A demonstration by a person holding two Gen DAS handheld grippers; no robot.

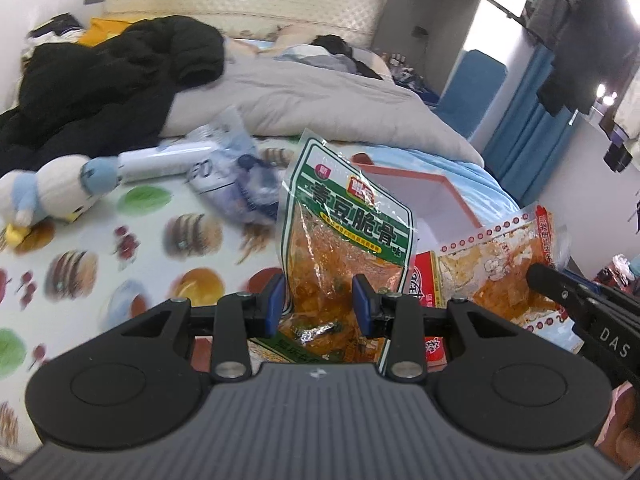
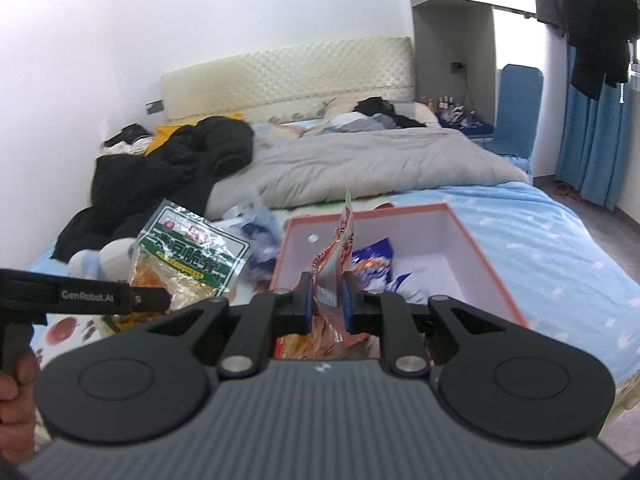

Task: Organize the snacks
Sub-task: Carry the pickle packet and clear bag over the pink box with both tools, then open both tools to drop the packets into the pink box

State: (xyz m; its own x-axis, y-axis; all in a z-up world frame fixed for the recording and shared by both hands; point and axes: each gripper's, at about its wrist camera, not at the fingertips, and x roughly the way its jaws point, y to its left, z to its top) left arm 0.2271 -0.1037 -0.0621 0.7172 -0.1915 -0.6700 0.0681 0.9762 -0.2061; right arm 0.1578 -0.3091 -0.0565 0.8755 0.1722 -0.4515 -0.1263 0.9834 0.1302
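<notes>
Your left gripper (image 1: 320, 300) is clamped on the green snack packet (image 1: 344, 224) at frame centre, your right gripper (image 2: 327, 300) on the red-edged packet (image 2: 340, 240) before the pink box (image 2: 480, 240).

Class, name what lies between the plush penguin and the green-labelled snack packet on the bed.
In the left wrist view, a blurred blue-and-white packet lies between the plush penguin and the green-labelled snack packet.

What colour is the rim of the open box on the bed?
The box has a salmon-pink rim and a white inside; the right wrist view shows it best.
</notes>
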